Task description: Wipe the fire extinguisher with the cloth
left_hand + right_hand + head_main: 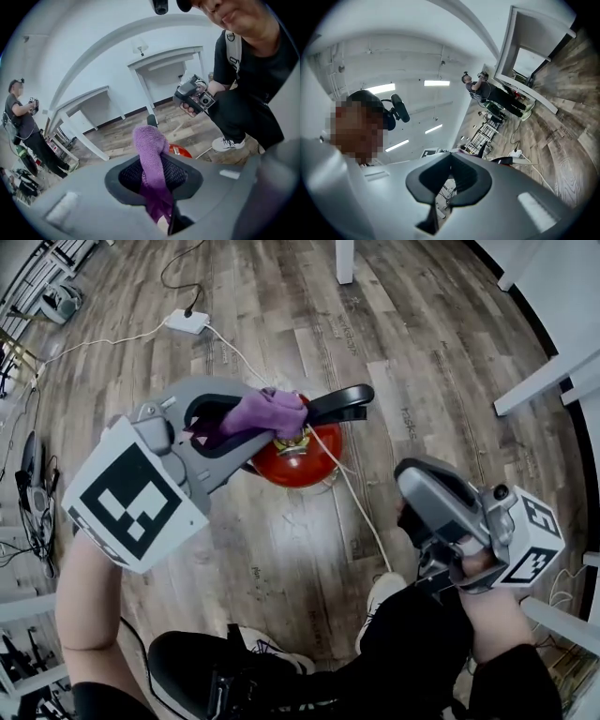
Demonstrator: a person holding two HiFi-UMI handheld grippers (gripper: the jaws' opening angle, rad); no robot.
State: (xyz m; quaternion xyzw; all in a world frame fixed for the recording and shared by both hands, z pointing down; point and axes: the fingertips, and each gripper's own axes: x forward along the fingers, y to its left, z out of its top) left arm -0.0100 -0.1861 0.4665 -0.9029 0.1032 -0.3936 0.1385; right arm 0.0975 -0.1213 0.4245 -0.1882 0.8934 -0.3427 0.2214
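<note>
A red fire extinguisher (pixel 298 465) stands on the wood floor, its black handle (pixel 339 402) pointing right. My left gripper (pixel 277 420) is shut on a purple cloth (pixel 265 412), which rests against the extinguisher's top by the valve. In the left gripper view the cloth (pixel 151 154) stands up between the jaws of the left gripper (pixel 152 161), with a bit of the red extinguisher (pixel 181 151) behind it. My right gripper (pixel 419 510) hangs apart at lower right, near my leg, shut and with nothing in it. Tilted up, the right gripper (pixel 450 174) faces wall and ceiling.
A white hose (pixel 358 502) runs from the extinguisher toward my shoe (pixel 382 593). A white power strip (pixel 187 322) with cable lies behind. White table legs (pixel 344 261) and furniture (pixel 553 367) stand at the back and right. Another person (pixel 22 123) stands far left.
</note>
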